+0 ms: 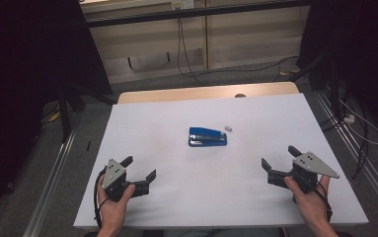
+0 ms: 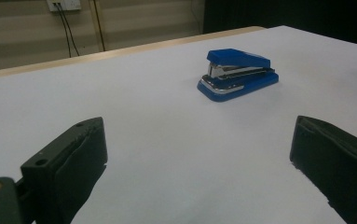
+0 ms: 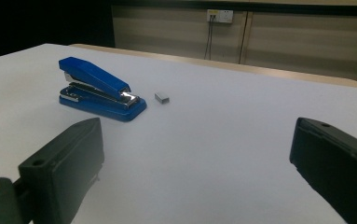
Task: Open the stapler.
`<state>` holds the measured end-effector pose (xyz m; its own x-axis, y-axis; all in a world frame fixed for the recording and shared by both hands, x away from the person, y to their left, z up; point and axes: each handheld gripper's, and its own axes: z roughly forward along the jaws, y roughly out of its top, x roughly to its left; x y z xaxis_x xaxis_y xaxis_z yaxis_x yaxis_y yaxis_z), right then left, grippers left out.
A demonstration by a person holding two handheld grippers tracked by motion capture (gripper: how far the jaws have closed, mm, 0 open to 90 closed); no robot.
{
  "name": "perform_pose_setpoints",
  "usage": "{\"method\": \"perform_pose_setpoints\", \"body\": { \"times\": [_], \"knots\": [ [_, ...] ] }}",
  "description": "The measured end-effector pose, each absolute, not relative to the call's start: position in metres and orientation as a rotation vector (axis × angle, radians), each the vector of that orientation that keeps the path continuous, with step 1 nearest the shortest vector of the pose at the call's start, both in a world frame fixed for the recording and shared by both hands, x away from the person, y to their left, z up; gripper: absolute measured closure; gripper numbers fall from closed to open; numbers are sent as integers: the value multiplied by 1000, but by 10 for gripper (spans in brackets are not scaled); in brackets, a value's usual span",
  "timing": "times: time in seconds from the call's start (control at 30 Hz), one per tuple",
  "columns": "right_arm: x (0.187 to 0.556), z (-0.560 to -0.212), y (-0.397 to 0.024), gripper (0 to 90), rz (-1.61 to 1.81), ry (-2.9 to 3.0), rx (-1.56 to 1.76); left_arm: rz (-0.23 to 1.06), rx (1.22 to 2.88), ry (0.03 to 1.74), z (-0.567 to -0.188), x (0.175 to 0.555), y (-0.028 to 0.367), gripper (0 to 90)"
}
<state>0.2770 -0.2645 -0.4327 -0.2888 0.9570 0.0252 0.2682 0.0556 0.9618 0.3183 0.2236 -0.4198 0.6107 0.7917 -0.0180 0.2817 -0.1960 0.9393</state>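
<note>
Stapler (image 1: 207,137), blue and closed, lies near the middle of the white table (image 1: 152,118), a small block of staples (image 1: 228,128) just beside it. My left gripper (image 1: 139,169) and right gripper (image 1: 279,157) wait near the front edge, jaws spread, empty, aimed inward, likely for reaching in.

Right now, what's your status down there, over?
Left gripper and right gripper open, empty. Blue stapler mid-table, untouched. Staple strip beside it; path clear.

white table (image 1: 142,148) with stapler (image 1: 207,137), staples (image 1: 228,128)
</note>
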Motion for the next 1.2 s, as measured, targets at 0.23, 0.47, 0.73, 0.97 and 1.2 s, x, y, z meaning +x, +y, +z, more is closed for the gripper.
{"method": "perform_pose_setpoints", "body": {
  "times": [0.23,0.47,0.73,0.97,1.2],
  "knots": [
    [277,-432,-264,28,1267,1653,1236,594,1776,914,-421,321,225,48],
    [278,-434,-266,28,1269,1653,1252,582,1777,913,-422,323,224,47],
    [281,-435,-266,37,1289,1694,1248,564,1809,907,-426,330,220,44],
    [286,-438,-260,35,1323,1733,1230,556,1818,884,-426,332,216,43],
    [296,-438,-245,26,1323,1790,1195,564,1824,886,-427,338,213,39]
  ]
}}
